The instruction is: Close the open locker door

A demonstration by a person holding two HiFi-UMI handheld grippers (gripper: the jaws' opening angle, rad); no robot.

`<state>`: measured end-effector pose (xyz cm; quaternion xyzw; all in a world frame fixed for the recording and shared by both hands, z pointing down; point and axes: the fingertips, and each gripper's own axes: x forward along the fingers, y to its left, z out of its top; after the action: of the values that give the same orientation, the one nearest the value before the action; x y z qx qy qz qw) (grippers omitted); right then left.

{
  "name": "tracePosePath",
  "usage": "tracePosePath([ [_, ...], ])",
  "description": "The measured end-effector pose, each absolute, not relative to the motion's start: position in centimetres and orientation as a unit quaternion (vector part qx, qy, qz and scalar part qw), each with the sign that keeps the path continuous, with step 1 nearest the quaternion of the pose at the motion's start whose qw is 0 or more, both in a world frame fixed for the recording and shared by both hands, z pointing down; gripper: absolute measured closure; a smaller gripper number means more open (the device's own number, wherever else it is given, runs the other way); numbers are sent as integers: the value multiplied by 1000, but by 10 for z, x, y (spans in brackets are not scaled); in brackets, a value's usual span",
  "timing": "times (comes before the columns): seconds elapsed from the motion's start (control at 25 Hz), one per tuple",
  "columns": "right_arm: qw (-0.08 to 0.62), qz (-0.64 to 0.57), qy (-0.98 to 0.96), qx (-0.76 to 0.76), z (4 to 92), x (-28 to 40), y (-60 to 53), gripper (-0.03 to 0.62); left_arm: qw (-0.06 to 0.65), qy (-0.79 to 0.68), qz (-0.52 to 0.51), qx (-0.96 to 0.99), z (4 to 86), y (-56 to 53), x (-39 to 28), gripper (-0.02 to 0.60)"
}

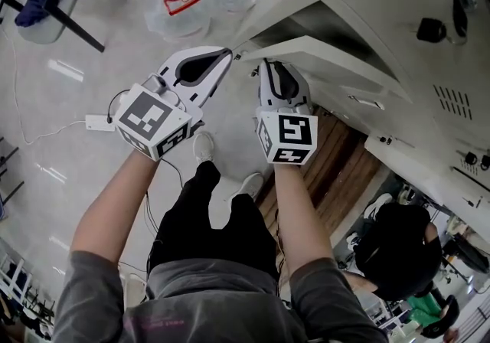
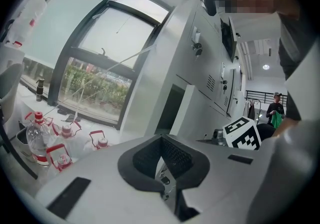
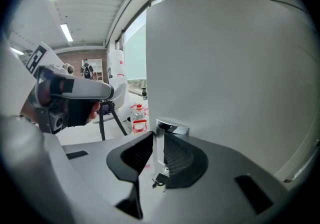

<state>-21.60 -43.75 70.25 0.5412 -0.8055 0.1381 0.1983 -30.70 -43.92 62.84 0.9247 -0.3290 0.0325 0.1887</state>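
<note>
A bank of pale grey lockers [image 1: 398, 35] is seen at the right of the head view, and the open locker door [image 1: 306, 49] is swung out from it. The door's free edge, below a chrome fitting [image 3: 171, 129], is pinched between the partly closed jaws of the right gripper [image 1: 264, 66]. The left gripper [image 1: 227, 51] is held just beside it, jaws brought together with nothing gripped.

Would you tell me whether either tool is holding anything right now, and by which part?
The right tool grips the open locker door by its free edge, just below the chrome latch; the left tool holds nothing.
</note>
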Motion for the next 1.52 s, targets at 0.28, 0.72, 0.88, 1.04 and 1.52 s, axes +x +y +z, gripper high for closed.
tracePosePath([
  [0.28,203,136,-787,567,703,-213,-456,520,189,-327,37,925,635,-449,-311,568],
  [0.72,208,122,-774,585,703,-208,-481,520,193,-320,32,927,641,-464,-303,569],
  [0.88,208,122,-769,592,703,-206,-489,520,193,-320,31,927,643,-470,-301,568],
  [1.04,208,119,-766,596,703,-204,-494,517,195,-322,30,926,644,-474,-300,568],
  [1.52,204,111,-767,599,703,-205,-498,495,197,-326,30,924,646,-476,-297,569],
])
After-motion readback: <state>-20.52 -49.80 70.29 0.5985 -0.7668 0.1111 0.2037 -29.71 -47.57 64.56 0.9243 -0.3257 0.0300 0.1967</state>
